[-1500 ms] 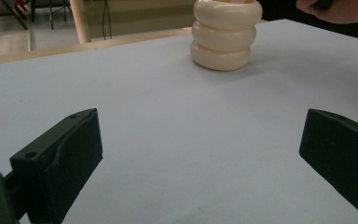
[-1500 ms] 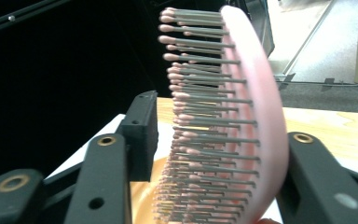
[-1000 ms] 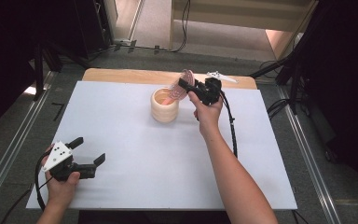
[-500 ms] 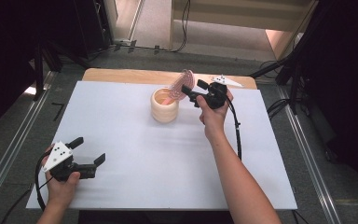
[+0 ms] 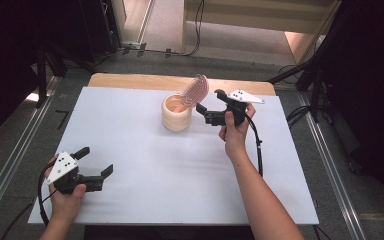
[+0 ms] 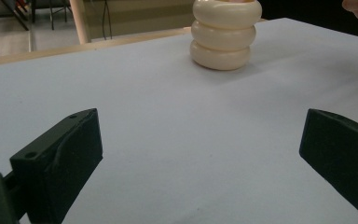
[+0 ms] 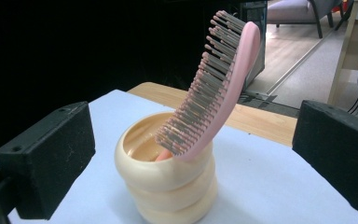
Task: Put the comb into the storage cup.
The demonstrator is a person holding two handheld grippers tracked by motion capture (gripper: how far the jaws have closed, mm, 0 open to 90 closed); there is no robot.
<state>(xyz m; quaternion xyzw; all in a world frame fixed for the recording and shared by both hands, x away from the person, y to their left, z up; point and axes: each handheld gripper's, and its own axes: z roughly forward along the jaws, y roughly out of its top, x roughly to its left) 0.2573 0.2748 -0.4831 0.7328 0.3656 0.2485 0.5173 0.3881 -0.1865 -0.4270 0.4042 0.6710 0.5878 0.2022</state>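
Holder [image 5: 176, 116]: cream, ribbed in three stacked rings, open-topped, upright on the white bench [image 5: 130, 150], far centre.

Hairbrush [image 5: 195, 91]: pink, curved back, grey bristles with pink tips. Handle down inside the holder, head leaning out over its right rim, tilted up and to the right, bristles facing left.

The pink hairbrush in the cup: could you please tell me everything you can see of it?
The pink hairbrush looks like smooth plastic, with a curved back and rows of grey, pink-tipped bristles. It stands handle-down in the cream ribbed cup, leaning on the rim with its head tilted up and outward. Only the cup touches it; the right tongs stand open beside it, apart.
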